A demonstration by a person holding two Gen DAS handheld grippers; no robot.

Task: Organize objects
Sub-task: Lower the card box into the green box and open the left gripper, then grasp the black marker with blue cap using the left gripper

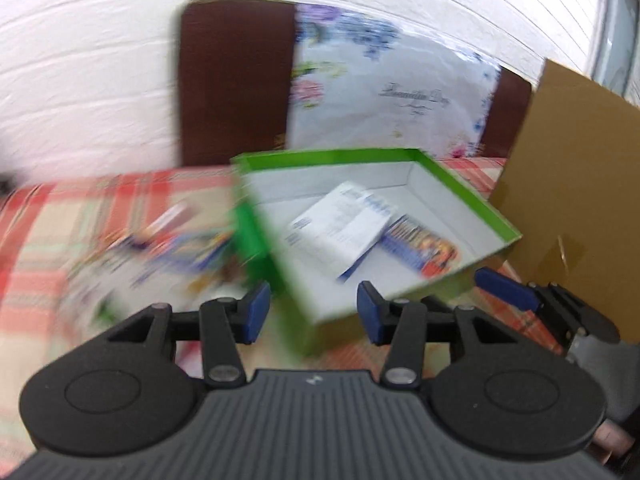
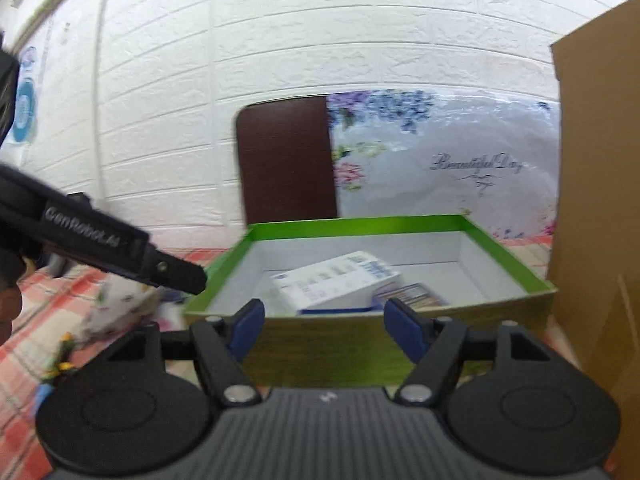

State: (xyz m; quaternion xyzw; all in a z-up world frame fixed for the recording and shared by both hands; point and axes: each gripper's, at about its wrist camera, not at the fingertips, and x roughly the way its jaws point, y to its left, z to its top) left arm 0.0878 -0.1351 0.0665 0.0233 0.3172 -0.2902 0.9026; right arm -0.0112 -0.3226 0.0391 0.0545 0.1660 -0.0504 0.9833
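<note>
Both grippers, left gripper [image 1: 308, 312] and right gripper [image 2: 326, 326], stand released, jaws apart, nothing between them. Green box [image 2: 360, 334] sits on checked cloth [image 1: 60, 216], just ahead. White leaflet [image 2: 332, 284] and card pack [image 1: 424, 250] lie inside.

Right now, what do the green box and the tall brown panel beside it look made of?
Green box: likely paperboard, thin straight walls, printed green outside, matte white inside. Brown panel: looks like raw corrugated cardboard, plain matte kraft brown; blur hides any fluting.
</note>
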